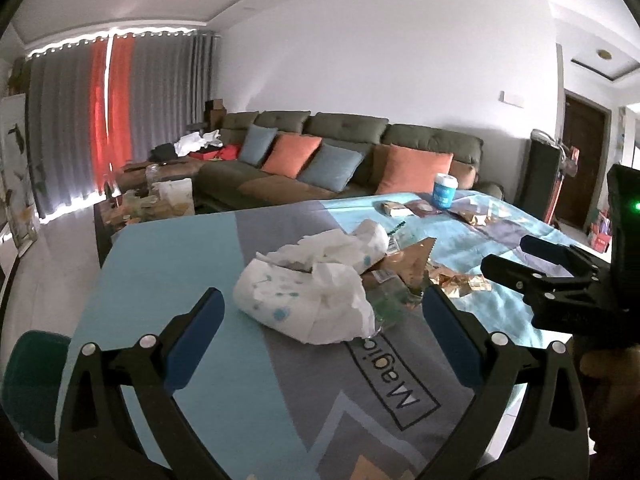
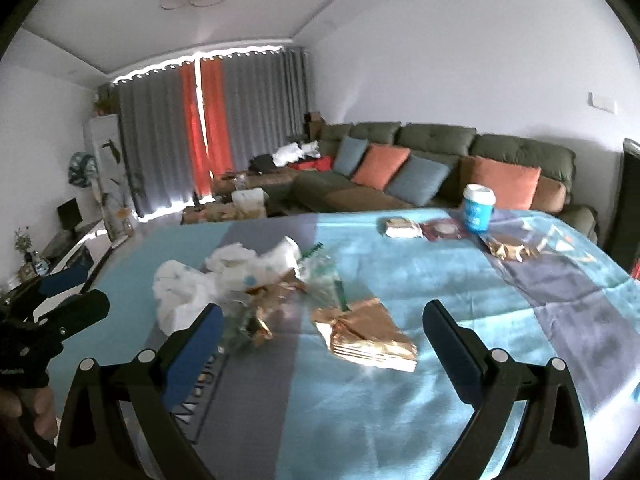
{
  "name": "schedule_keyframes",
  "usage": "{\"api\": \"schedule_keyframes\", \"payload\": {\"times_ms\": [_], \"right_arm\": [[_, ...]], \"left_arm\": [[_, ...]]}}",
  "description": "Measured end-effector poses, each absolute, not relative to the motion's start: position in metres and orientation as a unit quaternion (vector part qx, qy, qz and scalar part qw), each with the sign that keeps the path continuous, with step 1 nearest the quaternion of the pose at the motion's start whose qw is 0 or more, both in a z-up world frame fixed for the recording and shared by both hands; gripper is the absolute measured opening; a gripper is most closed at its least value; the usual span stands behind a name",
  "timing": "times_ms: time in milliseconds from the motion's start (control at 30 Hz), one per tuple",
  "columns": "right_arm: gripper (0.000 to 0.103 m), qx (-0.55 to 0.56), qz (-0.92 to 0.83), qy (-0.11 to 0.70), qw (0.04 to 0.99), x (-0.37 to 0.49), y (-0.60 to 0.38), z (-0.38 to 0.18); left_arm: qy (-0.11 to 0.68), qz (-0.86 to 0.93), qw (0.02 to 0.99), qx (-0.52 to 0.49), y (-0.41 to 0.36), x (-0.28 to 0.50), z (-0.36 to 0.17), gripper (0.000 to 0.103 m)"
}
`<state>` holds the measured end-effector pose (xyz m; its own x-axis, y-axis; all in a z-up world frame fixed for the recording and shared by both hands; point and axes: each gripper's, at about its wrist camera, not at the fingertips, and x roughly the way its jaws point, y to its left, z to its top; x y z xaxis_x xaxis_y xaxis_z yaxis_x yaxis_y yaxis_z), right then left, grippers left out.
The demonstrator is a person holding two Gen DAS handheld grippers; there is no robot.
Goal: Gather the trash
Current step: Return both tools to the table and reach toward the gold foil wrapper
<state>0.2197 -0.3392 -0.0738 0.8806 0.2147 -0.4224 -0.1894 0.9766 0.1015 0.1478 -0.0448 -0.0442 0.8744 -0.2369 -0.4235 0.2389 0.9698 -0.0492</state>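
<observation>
A pile of trash lies mid-table: crumpled white tissue and a tissue pack (image 1: 308, 292), a clear plastic bottle (image 1: 390, 300) and gold foil wrappers (image 1: 460, 282). My left gripper (image 1: 324, 320) is open and empty, its fingers on either side of the tissue pile, just short of it. In the right wrist view the tissue (image 2: 188, 292) lies left and a gold wrapper (image 2: 368, 334) lies between the fingers of my right gripper (image 2: 324, 332), which is open and empty. Each gripper shows in the other's view, the right (image 1: 532, 268) and the left (image 2: 72, 292).
The table has a blue and grey cloth (image 1: 168, 264). At its far side stand a blue paper cup (image 2: 478, 208), a small white packet (image 2: 402, 227), a dark wrapper (image 2: 446, 230) and more gold foil (image 2: 508, 249). A sofa with cushions (image 1: 352, 148) is behind.
</observation>
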Motion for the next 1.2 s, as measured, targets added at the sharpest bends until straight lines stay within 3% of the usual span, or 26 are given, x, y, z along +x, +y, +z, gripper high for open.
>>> {"api": "schedule_keyframes", "payload": {"times_ms": [367,867,1033,1133,1200], "right_arm": [[0.096,0.047,0.087,0.255,0.962,0.237,-0.352,-0.090],[0.093,0.032,0.071,0.293,0.953,0.265,-0.351,-0.106],[0.081,-0.003,0.074,0.305,0.949,0.269,-0.342,-0.110],[0.064,-0.012,0.071,0.317,0.946,0.273,-0.341,-0.115],[0.059,-0.016,0.070,0.322,0.944,0.275,-0.340,-0.117]], "left_arm": [[0.236,-0.141,0.961,0.021,-0.069,0.189,-0.057,0.096],[0.297,-0.148,0.943,0.019,-0.082,0.232,-0.084,0.073],[0.311,-0.150,0.938,0.018,-0.084,0.240,-0.089,0.069],[0.314,-0.153,0.937,0.019,-0.085,0.242,-0.091,0.067],[0.314,-0.153,0.937,0.018,-0.086,0.243,-0.091,0.065]]}}
